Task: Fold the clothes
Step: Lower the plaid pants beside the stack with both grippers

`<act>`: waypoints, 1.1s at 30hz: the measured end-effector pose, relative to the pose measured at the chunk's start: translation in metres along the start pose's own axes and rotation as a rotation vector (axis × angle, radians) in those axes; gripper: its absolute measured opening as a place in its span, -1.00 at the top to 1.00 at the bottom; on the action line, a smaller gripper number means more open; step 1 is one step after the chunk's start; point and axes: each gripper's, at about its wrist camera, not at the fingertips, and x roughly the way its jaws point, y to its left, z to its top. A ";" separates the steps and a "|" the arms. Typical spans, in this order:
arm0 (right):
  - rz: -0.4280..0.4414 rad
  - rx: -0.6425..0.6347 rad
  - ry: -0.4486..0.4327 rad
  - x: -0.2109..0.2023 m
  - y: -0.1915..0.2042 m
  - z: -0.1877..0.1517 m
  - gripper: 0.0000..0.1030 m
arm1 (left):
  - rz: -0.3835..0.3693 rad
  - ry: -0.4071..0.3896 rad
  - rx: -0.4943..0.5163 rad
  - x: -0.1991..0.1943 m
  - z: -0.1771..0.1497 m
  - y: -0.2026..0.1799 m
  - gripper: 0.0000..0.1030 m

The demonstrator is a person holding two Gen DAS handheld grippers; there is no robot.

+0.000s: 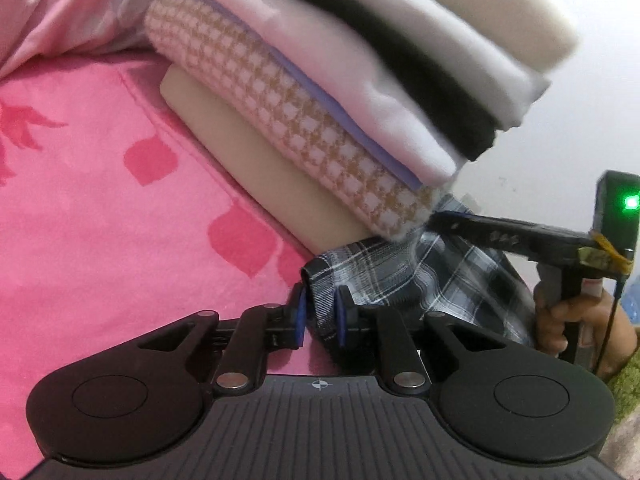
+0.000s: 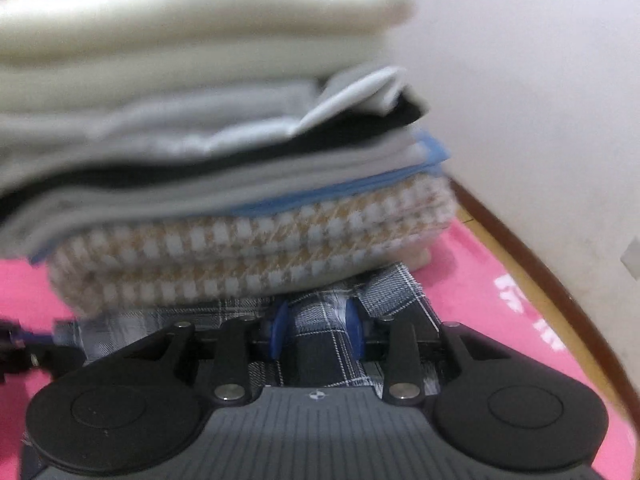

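We've got both claws pinched onto the plaid shirt (image 1: 400,276), left claw (image 1: 322,314) and right claw (image 2: 316,330) at separate spots, so it lifts evenly from beside the folded pile (image 1: 320,92) on the bed (image 1: 100,200).

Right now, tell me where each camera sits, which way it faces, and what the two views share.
Left wrist: on the left gripper, aimed down at the pink bed sheet; jaws shut on the dark plaid cloth; the right gripper and a hand show.
Right wrist: on the right gripper, facing the stack side-on; jaws shut on plaid.
Shared: plaid cloth, tan houndstooth folded garment, folded stack.
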 end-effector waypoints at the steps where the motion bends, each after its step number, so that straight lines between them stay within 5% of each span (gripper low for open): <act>1: 0.029 0.033 -0.037 -0.010 -0.003 -0.003 0.32 | 0.004 -0.035 -0.011 -0.005 0.001 0.003 0.51; 4: 0.057 0.049 -0.077 -0.020 -0.004 -0.004 0.33 | 0.019 -0.102 -0.083 -0.010 0.008 0.015 0.46; 8: 0.052 0.023 -0.043 0.003 0.008 0.007 0.33 | 0.074 -0.054 -0.209 0.017 0.022 0.044 0.46; 16: 0.112 -0.041 0.033 0.018 0.009 0.015 0.31 | -0.012 -0.102 -0.391 0.049 0.047 0.073 0.47; 33: 0.094 -0.069 0.024 0.041 0.025 0.039 0.27 | -0.057 -0.207 -0.429 0.072 0.082 0.098 0.50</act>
